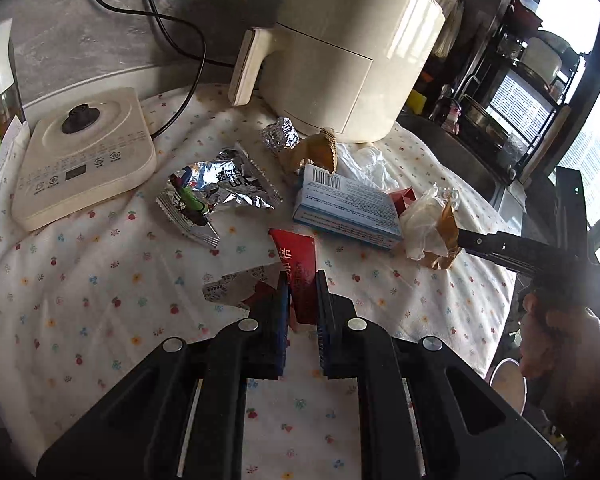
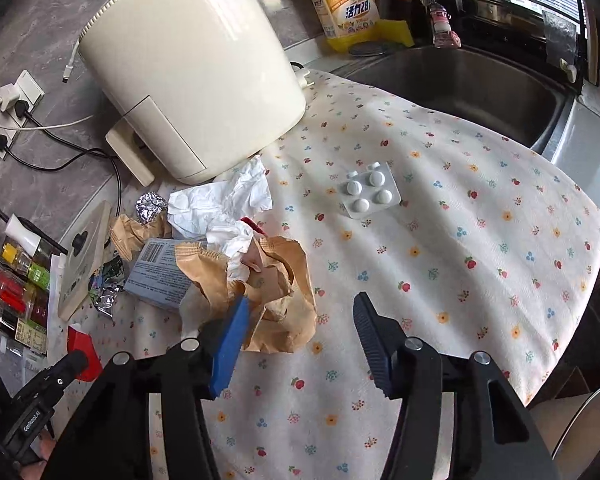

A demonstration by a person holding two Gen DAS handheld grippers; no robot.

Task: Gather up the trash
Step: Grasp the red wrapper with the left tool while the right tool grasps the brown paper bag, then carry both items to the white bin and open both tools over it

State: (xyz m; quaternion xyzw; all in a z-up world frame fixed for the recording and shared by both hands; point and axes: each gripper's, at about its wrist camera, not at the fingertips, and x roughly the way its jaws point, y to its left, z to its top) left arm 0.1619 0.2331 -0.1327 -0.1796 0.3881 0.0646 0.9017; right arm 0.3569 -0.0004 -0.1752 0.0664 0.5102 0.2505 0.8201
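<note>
I am gripping a red wrapper (image 1: pixel 296 256) with my left fingers (image 1: pixel 303 288), which are clamped shut on its lower end. It is standing up between the pads, glossy red with white print, low over the flowered cloth on the tabletop (image 1: pixel 100 280). My right fingers (image 2: pixel 300 300) are standing wide apart. The blue pad of one is pushing into a crumpled brown paper bag (image 2: pixel 276 280) and the other is hanging clear over the cloth, so nothing is being pinched there.

I am counting the litter lying between the two appliances:
- two brown paper wads, the one at my right fingers and a second (image 1: pixel 316 152) by the air fryer (image 1: pixel 340 60)
- one foil ball (image 1: pixel 280 136)
- one silver snack packet (image 1: pixel 220 188), torn open
- one blue carton (image 1: pixel 348 208) with a barcode
- one loose sheet of white tissue (image 2: pixel 224 196)
- one torn printed scrap (image 1: pixel 236 288) just beside my left fingers
- one blister strip of white tablets (image 2: pixel 370 194), lying apart from the rest on bare cloth

A second wad of tissue (image 2: pixel 236 244) is sitting tucked into the brown bag. A cream base with a black knob (image 1: pixel 80 160) is resting at the far left.

A steel sink (image 2: pixel 460 80) is lying past the cloth's edge, with one yellow detergent bottle (image 2: pixel 344 4) behind it. A round cup (image 1: pixel 508 384) is showing below the tabletop's edge, and I cannot tell what is in it
</note>
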